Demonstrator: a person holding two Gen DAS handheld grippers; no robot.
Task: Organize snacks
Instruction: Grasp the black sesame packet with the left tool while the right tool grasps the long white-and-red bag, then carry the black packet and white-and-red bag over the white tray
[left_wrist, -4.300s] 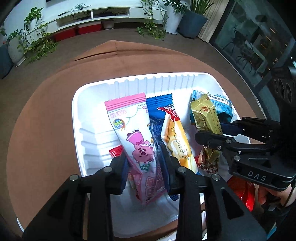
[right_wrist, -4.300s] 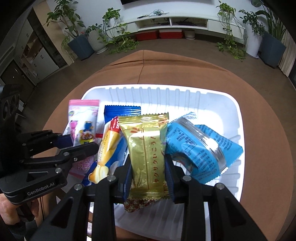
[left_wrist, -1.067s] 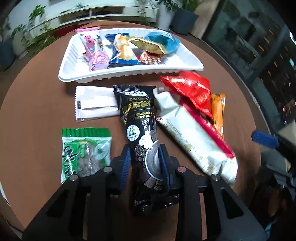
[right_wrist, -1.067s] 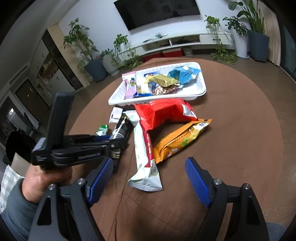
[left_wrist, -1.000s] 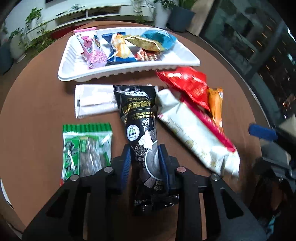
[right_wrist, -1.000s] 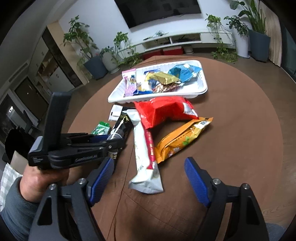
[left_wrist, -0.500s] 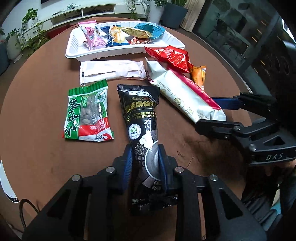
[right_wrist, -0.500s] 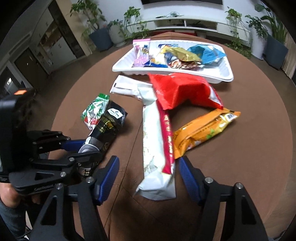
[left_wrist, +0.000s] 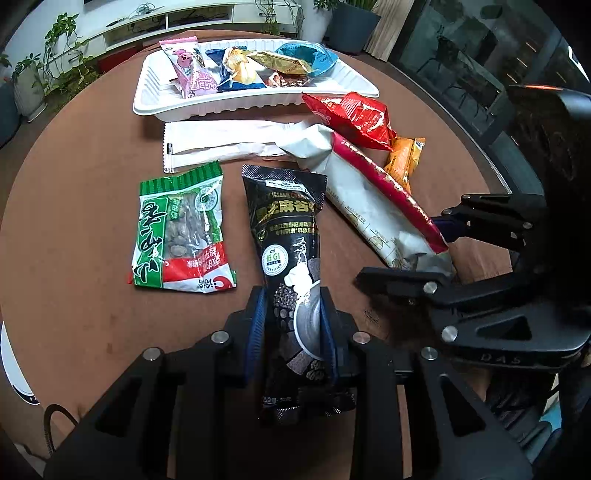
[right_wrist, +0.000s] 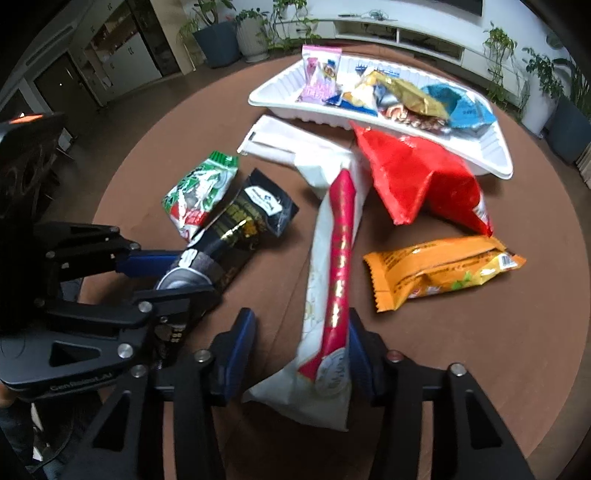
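My left gripper (left_wrist: 291, 310) is shut on the near end of a black sesame snack packet (left_wrist: 284, 221), which lies lengthwise on the brown table; both also show in the right wrist view, gripper (right_wrist: 166, 273) and packet (right_wrist: 255, 214). My right gripper (right_wrist: 300, 325) straddles the near end of a long white packet with a red stripe (right_wrist: 332, 258). Its jaws are closing with the packet between them, and the left pad still stands apart from it. The white tray (left_wrist: 255, 103) at the far side holds several small snacks.
On the table lie a green nut packet (left_wrist: 181, 229), a flat white packet (left_wrist: 221, 142), a crumpled red bag (right_wrist: 417, 177) and an orange packet (right_wrist: 443, 266). Potted plants and a low white shelf stand beyond the round table.
Both grippers left the tray. Over the last second my left gripper drew the black packet back from it. My right gripper sank over the long white packet's near end, its jaws narrowing.
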